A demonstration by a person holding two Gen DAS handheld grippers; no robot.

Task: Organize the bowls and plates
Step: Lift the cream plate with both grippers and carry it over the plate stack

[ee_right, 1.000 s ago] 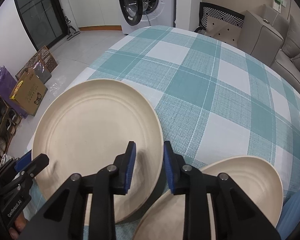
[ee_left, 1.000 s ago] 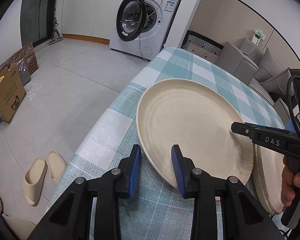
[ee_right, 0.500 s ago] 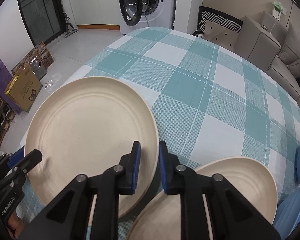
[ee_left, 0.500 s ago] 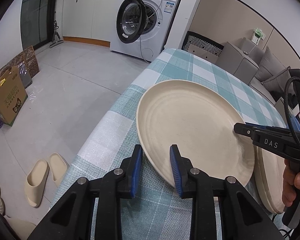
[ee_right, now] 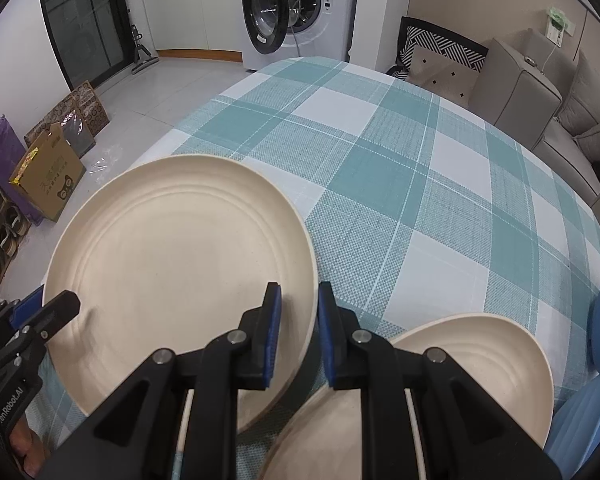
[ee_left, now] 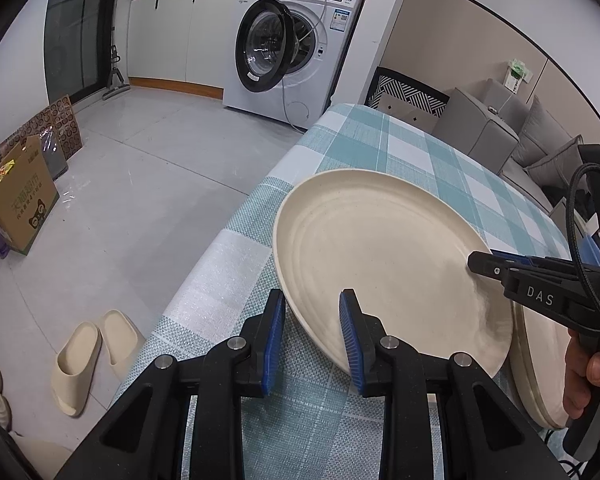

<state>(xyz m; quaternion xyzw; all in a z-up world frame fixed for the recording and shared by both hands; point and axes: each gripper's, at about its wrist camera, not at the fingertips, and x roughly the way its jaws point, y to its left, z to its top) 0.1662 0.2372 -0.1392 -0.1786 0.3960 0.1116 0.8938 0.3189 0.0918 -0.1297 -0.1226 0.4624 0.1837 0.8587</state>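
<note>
Two cream ridged plates, larger plate (ee_right: 172, 272) pinched by right gripper (ee_right: 298, 336), left gripper (ee_left: 310, 336) seemingly gripping it too

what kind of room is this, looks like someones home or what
Most likely a lived-in home, an open dining and laundry area: a white front-loading washing machine with its door open, a table under a teal checked tablecloth, and a grey cushioned sofa beside it.

Your counter (ee_right: 400, 184) wears a teal-and-white checked cloth (ee_left: 384, 140). One cream plate (ee_right: 180, 280) sits tilted at its near left edge, and a second plate (ee_right: 480, 356) lies just beside it at the near edge.
</note>
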